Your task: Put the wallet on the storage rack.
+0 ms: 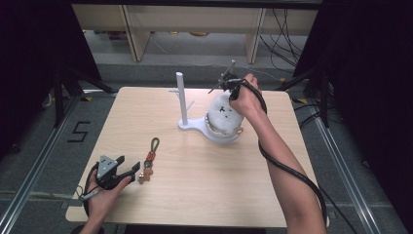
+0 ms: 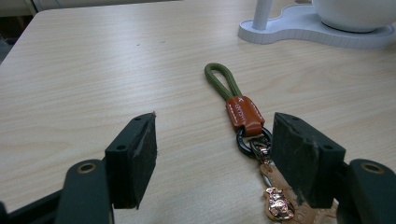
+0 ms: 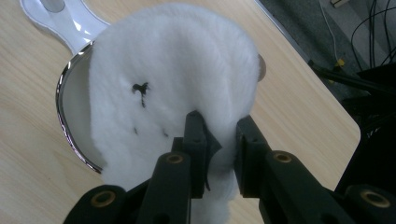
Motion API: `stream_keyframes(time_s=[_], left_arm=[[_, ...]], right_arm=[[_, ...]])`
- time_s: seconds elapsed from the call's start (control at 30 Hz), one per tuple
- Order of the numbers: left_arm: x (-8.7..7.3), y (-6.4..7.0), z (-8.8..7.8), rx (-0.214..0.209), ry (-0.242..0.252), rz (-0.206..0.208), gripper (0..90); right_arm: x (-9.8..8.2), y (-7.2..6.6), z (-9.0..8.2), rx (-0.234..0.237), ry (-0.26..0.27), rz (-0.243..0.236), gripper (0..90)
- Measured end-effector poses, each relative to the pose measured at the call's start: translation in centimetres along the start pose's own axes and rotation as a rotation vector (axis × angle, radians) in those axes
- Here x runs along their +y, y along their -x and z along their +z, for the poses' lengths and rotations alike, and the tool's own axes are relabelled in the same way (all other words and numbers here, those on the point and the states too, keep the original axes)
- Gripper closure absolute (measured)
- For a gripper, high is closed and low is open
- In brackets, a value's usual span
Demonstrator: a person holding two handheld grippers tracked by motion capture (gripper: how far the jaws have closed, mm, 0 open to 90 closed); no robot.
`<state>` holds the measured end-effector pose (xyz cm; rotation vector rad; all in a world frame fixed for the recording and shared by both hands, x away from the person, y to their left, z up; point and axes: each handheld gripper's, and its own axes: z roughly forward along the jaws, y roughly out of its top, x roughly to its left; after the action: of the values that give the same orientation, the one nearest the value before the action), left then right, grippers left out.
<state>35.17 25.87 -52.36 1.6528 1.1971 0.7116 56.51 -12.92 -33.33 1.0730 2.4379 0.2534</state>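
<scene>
Pinching the white fleece [image 3: 173, 88], your right claw [image 3: 219, 135] is clenched on its edge, the fleece draped over the bowl [image 3: 70, 107] of the white stand [image 1: 195, 124] at the far side of the counter [image 1: 195, 190]. Your left claw [image 2: 215, 158] sits released around the keychain [image 2: 243, 116], pads apart from it. By my judgement the fleece is gripped but not yet lifted off; the keychain is untouched.

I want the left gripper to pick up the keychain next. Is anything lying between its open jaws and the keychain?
Nothing visible does. The left gripper is open, and the keychain lies on bare table just ahead, its keys already beside the right-hand jaw.
</scene>
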Motion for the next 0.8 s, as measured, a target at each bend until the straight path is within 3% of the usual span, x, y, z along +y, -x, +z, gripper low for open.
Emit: stream_keyframes(time_s=[0.2, 0.23, 0.37, 0.8], left_arm=[[0.0, 0.0, 0.0, 0.002, -0.007, 0.001, 31.0], [0.0, 0.0, 0.0, 0.002, -0.008, 0.001, 31.0], [0.0, 0.0, 0.0, 0.001, -0.007, 0.000, 31.0], [0.0, 0.0, 0.0, 0.002, -0.009, 0.001, 31.0]], right_arm=[[-0.1, -0.5, 0.8, -0.008, -0.002, -0.031, 77.4], [-0.1, -0.7, 0.8, -0.015, -0.006, -0.014, 77.4], [0.1, -0.9, 1.0, -0.026, -0.019, -0.025, 75.6], [-0.2, -0.5, 1.6, -0.015, -0.025, -0.005, 57.3]])
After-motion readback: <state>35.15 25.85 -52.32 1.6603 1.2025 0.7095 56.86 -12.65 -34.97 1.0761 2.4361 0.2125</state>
